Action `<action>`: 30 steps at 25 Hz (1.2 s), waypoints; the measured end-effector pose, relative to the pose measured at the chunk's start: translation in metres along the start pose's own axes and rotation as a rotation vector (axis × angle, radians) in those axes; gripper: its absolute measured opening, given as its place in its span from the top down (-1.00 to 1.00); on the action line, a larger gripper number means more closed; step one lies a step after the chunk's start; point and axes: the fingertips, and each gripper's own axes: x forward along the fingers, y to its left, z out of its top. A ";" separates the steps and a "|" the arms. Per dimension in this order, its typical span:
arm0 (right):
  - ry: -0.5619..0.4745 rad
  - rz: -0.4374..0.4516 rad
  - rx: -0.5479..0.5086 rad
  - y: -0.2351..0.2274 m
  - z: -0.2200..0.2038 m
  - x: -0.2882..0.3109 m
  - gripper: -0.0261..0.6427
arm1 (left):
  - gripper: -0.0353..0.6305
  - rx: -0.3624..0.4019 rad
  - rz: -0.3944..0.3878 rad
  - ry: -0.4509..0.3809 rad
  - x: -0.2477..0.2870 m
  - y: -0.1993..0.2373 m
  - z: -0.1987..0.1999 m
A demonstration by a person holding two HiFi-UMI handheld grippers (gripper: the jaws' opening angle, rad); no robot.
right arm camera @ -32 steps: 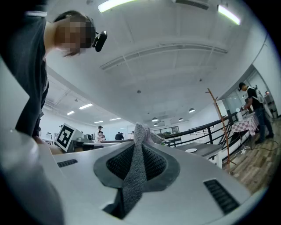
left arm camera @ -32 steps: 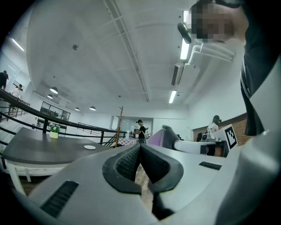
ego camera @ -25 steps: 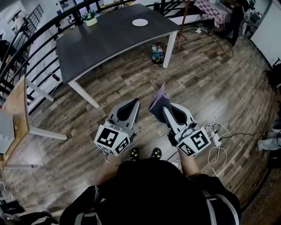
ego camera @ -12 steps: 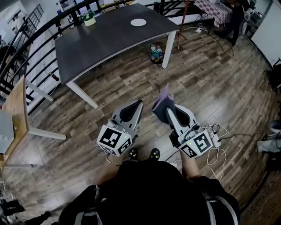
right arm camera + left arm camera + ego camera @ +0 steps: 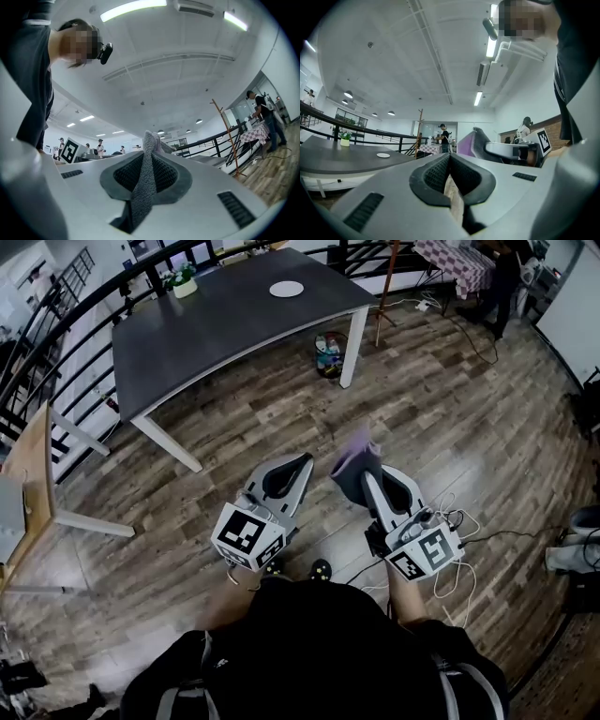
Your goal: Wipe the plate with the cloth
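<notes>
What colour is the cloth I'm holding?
The cloth is purple one side, grey the other; clearest in the head view.

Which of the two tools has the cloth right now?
The right tool: the purple cloth is pinched between its shut jaws and sticks out past the tips. The left tool is shut on nothing.
</notes>
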 end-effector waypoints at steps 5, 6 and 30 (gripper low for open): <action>-0.004 0.016 0.019 -0.012 0.000 -0.010 0.79 | 0.90 -0.001 0.030 0.006 0.006 -0.008 -0.002; -0.005 0.022 0.022 -0.012 -0.001 -0.012 0.79 | 0.91 0.002 0.035 0.010 0.006 -0.010 -0.004; 0.009 -0.004 0.003 -0.072 -0.004 0.008 0.79 | 0.91 0.029 0.013 0.017 0.067 0.020 -0.013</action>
